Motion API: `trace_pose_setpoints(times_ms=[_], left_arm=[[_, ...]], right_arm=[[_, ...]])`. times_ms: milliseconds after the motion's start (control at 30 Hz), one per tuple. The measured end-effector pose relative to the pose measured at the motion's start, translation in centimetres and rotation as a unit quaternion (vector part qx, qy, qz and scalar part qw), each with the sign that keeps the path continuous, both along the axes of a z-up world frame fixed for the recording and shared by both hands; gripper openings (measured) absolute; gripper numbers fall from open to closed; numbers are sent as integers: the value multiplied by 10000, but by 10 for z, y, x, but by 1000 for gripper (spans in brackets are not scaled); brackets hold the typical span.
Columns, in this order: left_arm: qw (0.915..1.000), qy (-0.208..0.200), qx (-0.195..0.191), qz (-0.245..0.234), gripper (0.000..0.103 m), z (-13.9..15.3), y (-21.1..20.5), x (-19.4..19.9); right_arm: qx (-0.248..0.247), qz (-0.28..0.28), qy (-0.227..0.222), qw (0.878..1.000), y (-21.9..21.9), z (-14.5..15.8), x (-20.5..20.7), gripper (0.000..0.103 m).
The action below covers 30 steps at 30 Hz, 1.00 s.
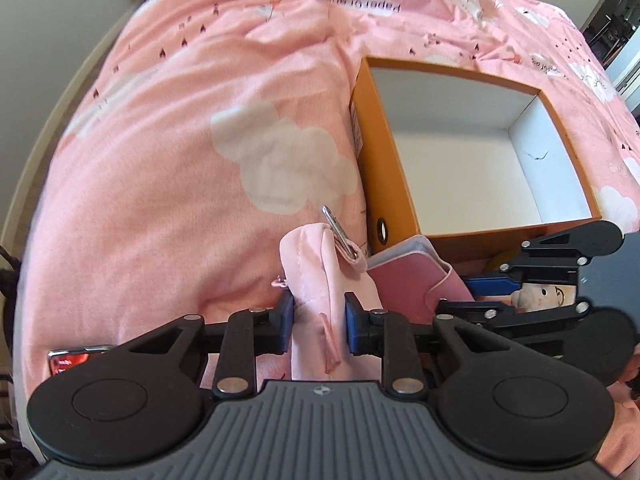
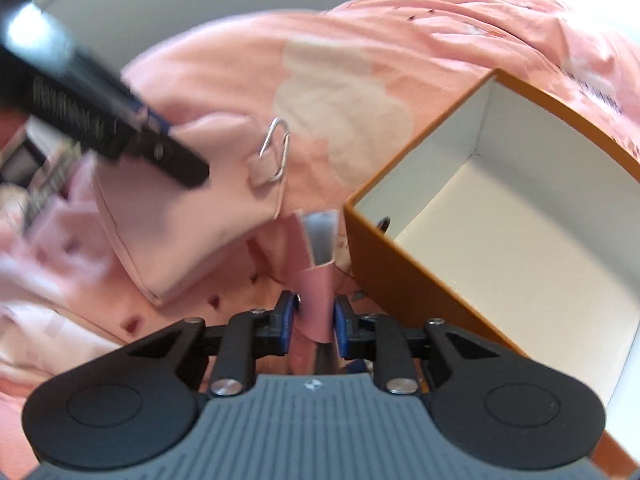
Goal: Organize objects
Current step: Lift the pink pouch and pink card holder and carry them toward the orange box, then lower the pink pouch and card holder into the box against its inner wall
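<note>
My left gripper (image 1: pixel 319 322) is shut on a light pink fabric pouch (image 1: pixel 316 276) with a silver clip (image 1: pixel 338 232), held above the bed. The pouch also shows in the right wrist view (image 2: pixel 176 224), with the left gripper (image 2: pixel 120 128) on it. My right gripper (image 2: pixel 314 320) is shut on a darker pink wallet-like case (image 2: pixel 316 276), seen too in the left wrist view (image 1: pixel 412 280) beside the right gripper (image 1: pixel 500 292). An open orange box (image 1: pixel 362 92) with a white inside lies just ahead; it also shows in the right wrist view (image 2: pixel 384 272).
A pink bedspread with white clouds (image 1: pixel 200 120) covers the bed. A small doll (image 1: pixel 540 296) lies under the right gripper. A red shiny object (image 1: pixel 76 360) sits at the bed's left edge. A pale wall (image 1: pixel 52 40) runs along the left.
</note>
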<state>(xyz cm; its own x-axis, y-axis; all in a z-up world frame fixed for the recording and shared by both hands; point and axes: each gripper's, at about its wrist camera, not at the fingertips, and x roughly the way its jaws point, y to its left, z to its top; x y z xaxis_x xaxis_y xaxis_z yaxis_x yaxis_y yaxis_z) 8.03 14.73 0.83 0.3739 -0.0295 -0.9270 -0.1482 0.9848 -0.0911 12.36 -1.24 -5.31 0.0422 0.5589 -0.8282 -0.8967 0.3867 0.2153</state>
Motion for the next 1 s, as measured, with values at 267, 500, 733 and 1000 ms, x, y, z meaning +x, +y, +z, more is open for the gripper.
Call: trace_pose_setpoints(times_ms=[267,500,733,1000], left_arm=[[9970,-699,254,-236,27,41,-21,1],[9897,-1305,147,-571,27,65,-44,26],[9820,-1496,473,-1050,27,42,-89,83],[9802,-913,1080,-1388,27,-28,-115,120]], right_arm=[[612,-601,633,9943,-32,39,21,21],[1123,-1392,510,9826,-69,80,50,20],[1244,-2520,438,9587,-91,79,97,20],[961,-3103,775,9426,-77,23,126,20]])
